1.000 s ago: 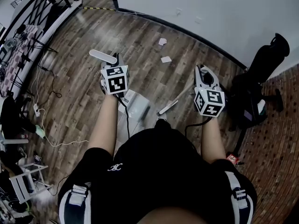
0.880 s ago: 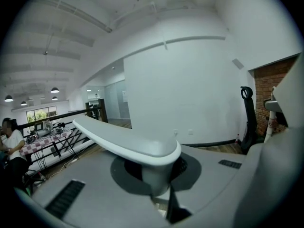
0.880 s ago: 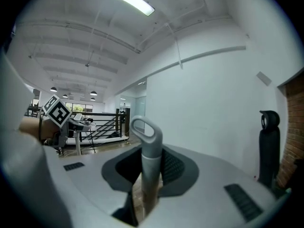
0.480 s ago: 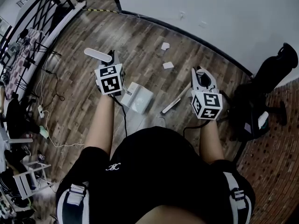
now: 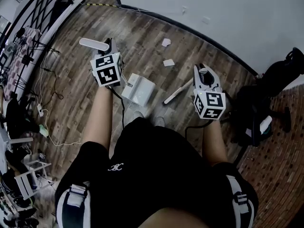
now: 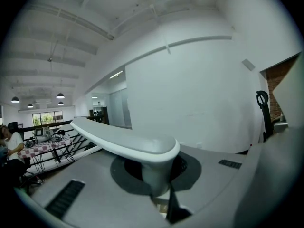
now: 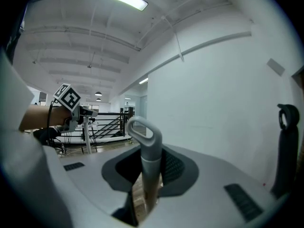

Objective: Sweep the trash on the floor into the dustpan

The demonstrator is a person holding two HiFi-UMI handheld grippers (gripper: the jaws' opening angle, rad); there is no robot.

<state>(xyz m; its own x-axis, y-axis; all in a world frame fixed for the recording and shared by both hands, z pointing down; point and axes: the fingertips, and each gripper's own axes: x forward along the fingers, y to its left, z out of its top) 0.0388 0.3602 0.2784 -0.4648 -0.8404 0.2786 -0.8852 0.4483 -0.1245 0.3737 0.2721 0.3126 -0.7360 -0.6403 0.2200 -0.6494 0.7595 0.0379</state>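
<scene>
The dustpan handle (image 6: 124,145) is clamped in the left gripper (image 5: 110,48) fingers, the broom handle (image 7: 150,167) in the right gripper (image 5: 204,73); scraps (image 5: 168,62), seemingly paper, are scattered on open floor (image 5: 137,39).

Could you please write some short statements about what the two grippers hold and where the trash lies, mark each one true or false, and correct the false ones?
1. The left gripper has its jaws shut on the white dustpan handle. True.
2. The two paper scraps lie inside the dustpan. False: both lie on the wooden floor, apart from the dustpan, on its side toward the white wall.
3. The right gripper is open and holds nothing. False: its jaws are shut on the grey broom handle, which ends in a loop.
4. Each gripper holds a different tool. True.
</scene>
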